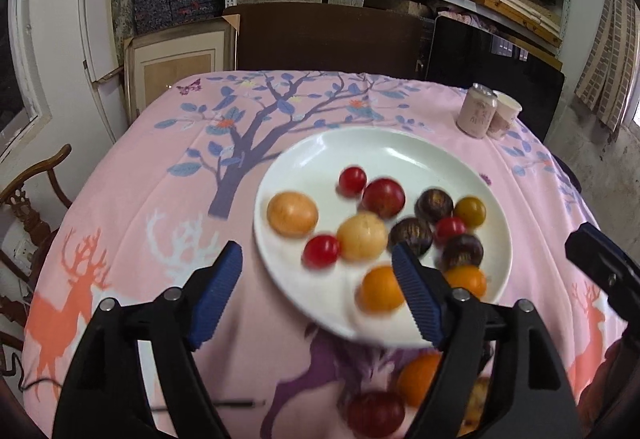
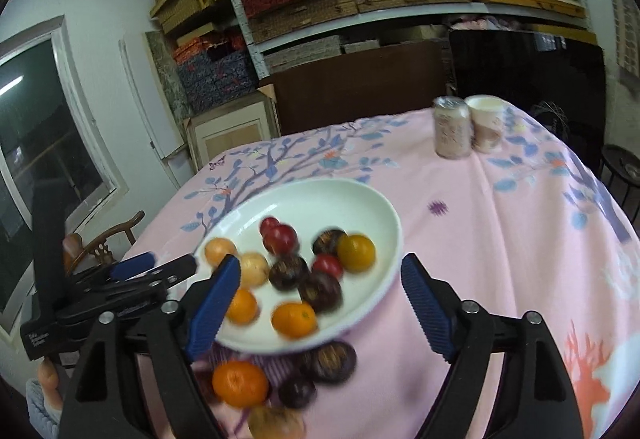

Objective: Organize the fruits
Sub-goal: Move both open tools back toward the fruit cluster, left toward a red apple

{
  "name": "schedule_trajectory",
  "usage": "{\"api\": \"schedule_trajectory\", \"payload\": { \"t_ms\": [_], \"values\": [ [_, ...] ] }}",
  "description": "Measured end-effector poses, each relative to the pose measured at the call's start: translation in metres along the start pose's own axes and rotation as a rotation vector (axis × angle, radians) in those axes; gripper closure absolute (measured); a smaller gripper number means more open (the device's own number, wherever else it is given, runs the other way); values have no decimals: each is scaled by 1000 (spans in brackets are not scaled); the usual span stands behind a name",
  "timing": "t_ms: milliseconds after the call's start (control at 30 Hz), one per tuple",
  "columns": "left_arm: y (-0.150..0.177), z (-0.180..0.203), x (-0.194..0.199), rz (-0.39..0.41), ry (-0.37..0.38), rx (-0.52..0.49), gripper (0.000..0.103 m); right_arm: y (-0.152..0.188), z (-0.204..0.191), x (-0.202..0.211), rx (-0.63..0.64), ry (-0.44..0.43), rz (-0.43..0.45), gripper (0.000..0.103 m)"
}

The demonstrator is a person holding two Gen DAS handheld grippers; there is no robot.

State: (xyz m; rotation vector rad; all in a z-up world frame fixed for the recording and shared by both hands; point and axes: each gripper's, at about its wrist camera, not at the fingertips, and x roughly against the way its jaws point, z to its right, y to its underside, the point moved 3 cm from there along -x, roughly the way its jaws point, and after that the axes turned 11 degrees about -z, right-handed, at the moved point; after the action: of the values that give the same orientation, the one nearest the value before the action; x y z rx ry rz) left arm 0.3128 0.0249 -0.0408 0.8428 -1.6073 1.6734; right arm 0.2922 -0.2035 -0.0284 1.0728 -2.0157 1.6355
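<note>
**Fruits: mostly plated, a few loose at the near edge**

Fruits sat mainly on the white plate, mid-table on the pink tablecloth. On it: red tomatoes, two pale yellow-orange ones, dark brown round ones, a couple of oranges. Off the plate, nearer than its near rim: one loose orange, two dark fruits, one tan piece at the frame's bottom edge, partly cut off. Left view also showed a red one down there.

Left gripper had its fingers spread wide, nothing between the pads; its right finger overlapped the plate's near rim in view, contact unclear. Right gripper was likewise wide and empty, straddling the plate's near-right part in view. Frames were motion-blurred, so fine detail was soft.

Handling, my read:
- All pieces looked small, light, round, so they would roll on the cloth and on the glazed plate.
- Tomatoes looked thin-skinned and soft; close gently across the widest part.
- Oranges seemed firmer, with more tolerance for squeeze.
- Dark ones looked hard-shelled and glossy, likely slippery; centre the pads on the equator.
- Plate looked ceramic and breakable, with a shallow rim; a nudge could tip fruit out.

Can and paper cup stood far right, well clear.
</note>
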Motion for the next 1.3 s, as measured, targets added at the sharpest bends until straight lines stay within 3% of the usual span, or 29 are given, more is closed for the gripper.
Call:
{"api": "schedule_trajectory", "payload": {
  "t_ms": [200,333,500,667,733,867,967,1100,1300],
  "values": [
    [52,-10,9,-43,-13,4,27,29,32,14,-117,-29,-16,17],
    [85,-17,12,-80,39,0,27,31,45,15,-169,-49,-19,14],
    [89,-6,12,-64,69,-51,22,32,43,12,-161,-49,-32,14],
    [89,2,2,-105,67,-78,21,33,44,11,-167,-44,-39,13],
    [88,1,-1,-111,62,-77,16,34,44,11,-171,-46,-42,13],
    [85,-5,2,-83,-4,-60,13,34,43,11,-168,-47,-43,13],
    [81,-29,8,-41,-131,27,13,34,43,11,-173,-47,-42,13],
    [78,-60,10,-49,-39,154,15,34,44,13,-180,-56,-38,13],
    [81,-41,0,-86,-40,61,25,33,43,14,-172,-56,-45,13]
  ]
}}
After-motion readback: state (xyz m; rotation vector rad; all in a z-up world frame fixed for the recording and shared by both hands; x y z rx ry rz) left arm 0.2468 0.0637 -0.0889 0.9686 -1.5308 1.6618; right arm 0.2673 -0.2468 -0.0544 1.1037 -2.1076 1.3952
